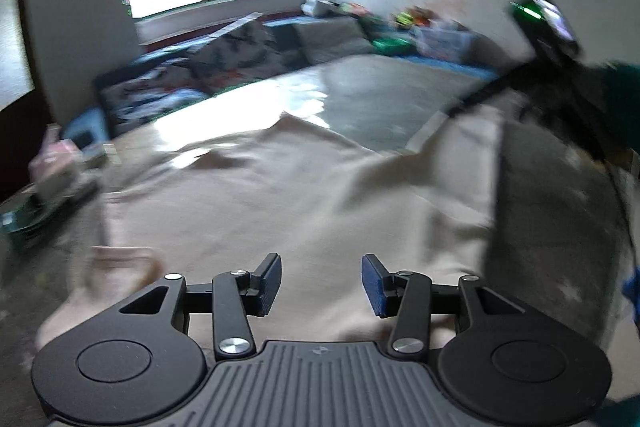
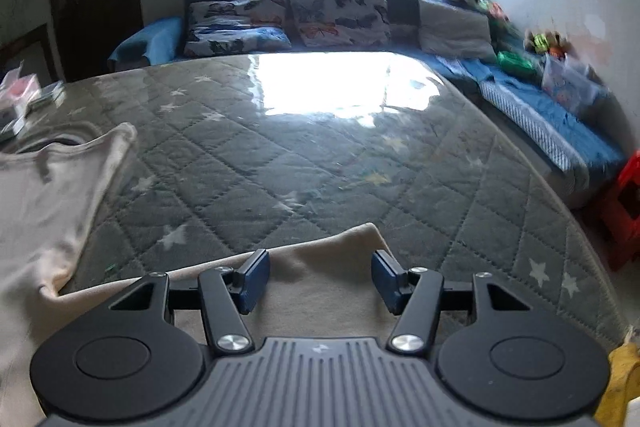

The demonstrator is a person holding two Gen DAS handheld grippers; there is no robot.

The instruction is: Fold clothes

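A beige garment lies spread on the quilted mattress, beneath both the left gripper and right gripper; both jaws gape wide, holding nothing.

Bare mattress beyond garment.

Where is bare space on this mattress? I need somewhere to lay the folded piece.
The quilted mattress is bare between the beige garment, the butterfly pillows and the blue bedding on the right. It is crowded left, by the spread white shirt.
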